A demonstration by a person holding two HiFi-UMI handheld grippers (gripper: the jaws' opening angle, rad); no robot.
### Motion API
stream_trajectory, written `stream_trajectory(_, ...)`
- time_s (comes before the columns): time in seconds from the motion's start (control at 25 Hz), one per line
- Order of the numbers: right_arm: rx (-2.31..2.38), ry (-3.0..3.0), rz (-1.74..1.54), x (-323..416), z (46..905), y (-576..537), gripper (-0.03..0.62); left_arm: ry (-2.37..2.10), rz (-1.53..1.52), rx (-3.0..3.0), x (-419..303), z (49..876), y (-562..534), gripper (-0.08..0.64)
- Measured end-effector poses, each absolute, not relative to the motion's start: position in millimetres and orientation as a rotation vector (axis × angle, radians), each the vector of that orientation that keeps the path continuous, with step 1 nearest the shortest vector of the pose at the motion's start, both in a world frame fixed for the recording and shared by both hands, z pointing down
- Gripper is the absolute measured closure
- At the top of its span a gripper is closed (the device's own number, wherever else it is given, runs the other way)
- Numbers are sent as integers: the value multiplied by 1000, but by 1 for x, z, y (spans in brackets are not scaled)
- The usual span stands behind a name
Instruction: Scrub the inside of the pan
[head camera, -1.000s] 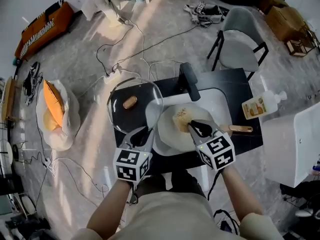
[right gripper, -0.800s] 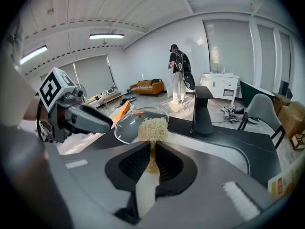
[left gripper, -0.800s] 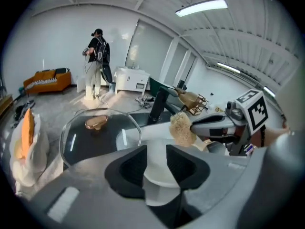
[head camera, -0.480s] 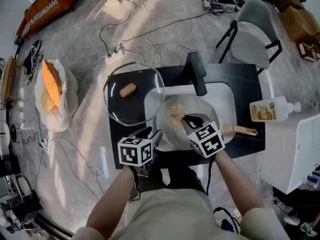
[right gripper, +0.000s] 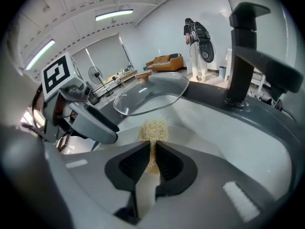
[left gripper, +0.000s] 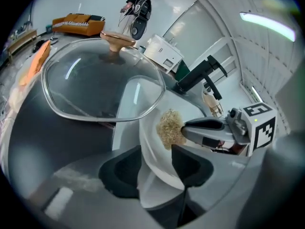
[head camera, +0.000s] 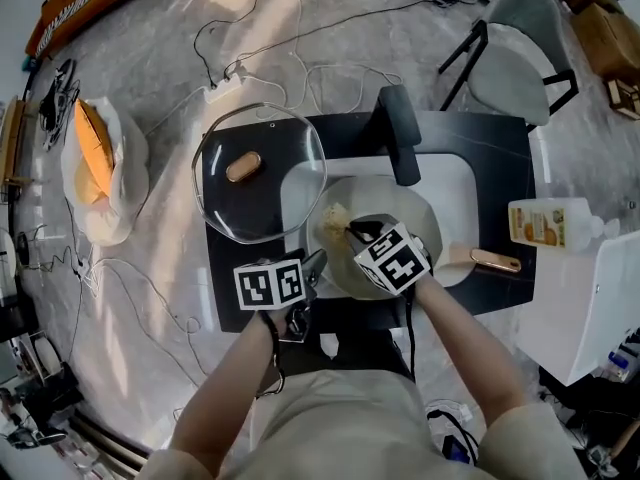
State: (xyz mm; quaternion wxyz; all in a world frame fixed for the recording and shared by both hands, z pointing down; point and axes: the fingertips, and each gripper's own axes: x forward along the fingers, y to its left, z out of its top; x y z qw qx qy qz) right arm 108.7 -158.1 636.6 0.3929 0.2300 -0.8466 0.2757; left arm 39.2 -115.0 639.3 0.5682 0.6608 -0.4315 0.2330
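I watched left tool (left gripper: 156,151): jaws just opening, spread wide, thin pale rim of round pan (head camera: 425,223) between them, unpinched. Pan sat in sink (head camera: 455,183). Right tool (right gripper: 151,149) pinched coarse tan fibrous scrubber (right gripper: 153,129) inside smooth pan.

Glass lid (head camera: 262,173) w/ wooden knob (head camera: 243,166) sits on dark surface (head camera: 218,263), left of white sink (head camera: 455,183), rim overlapping sink's edge. Black faucet (head camera: 398,133) at sink's far side. Soap bottle (head camera: 545,222) just off surface's right edge. Grey chair (head camera: 515,43) beyond. Floor: white bag (head camera: 100,173) w/ orange contents, loose cables (head camera: 250,63).
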Motion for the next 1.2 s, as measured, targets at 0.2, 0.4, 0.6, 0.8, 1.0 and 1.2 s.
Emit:
stream_trajectory(0.2, 478, -2157, 700, 88, 658, -149, 551, -1028, 544, 1484, 37, 654, -112, 371)
stream_trajectory(0.4, 471, -2124, 674, 83, 675, -153, 551, -1025, 524, 1463, 42, 653, -112, 442)
stream_trajectory(0.6, 511, -2089, 592, 84, 697, -172, 551, -1016, 524, 1464, 42, 653, -112, 448)
stream_trajectory(0.8, 586, -2043, 453, 88, 726, -189, 555, -1017, 533, 1472, 41, 652, -111, 448)
stream_trajectory(1.0, 676, -1944, 339, 123, 742, -214, 558, -1017, 525, 1473, 42, 652, -112, 448)
stream_trajectory(1.2, 674, -1792, 223, 168, 754, -224, 563, -1007, 527, 1478, 43, 653, -111, 446)
